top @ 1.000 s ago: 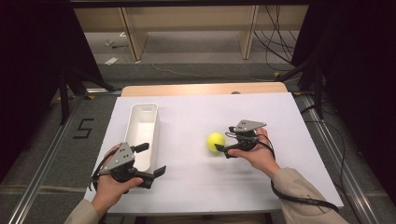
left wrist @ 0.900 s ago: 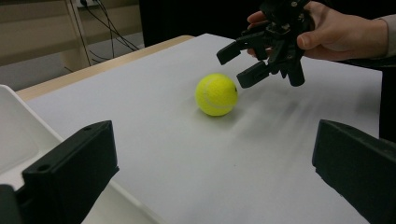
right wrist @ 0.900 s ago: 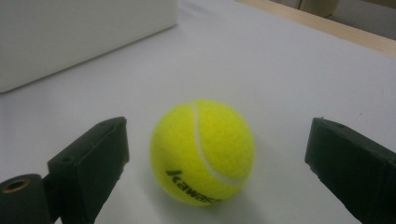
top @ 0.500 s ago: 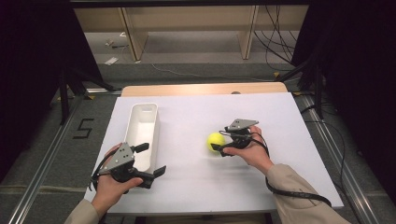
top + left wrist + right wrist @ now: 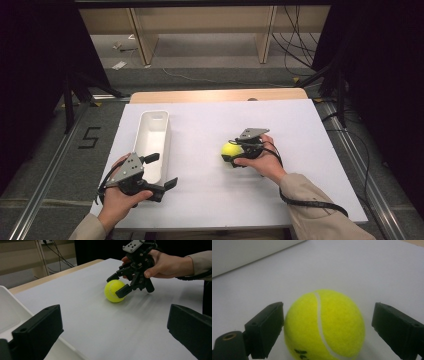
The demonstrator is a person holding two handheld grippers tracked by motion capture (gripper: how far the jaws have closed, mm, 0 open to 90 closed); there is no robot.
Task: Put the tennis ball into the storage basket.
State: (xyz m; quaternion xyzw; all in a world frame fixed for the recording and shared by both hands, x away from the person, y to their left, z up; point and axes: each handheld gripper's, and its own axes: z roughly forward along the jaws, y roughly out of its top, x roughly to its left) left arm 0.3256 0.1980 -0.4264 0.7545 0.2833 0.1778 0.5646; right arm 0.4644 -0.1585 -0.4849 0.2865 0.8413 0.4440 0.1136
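While tennis ball is sitting on white table, right gripper is straddling it, jaws wide, one nearly touching. Left gripper is idling wide beside white bin.

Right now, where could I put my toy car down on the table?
Bare spots: between the white bin and the tennis ball, and the far strip behind them. It is crowded at the ball, where the right gripper straddles it, and by the left gripper beside the bin.
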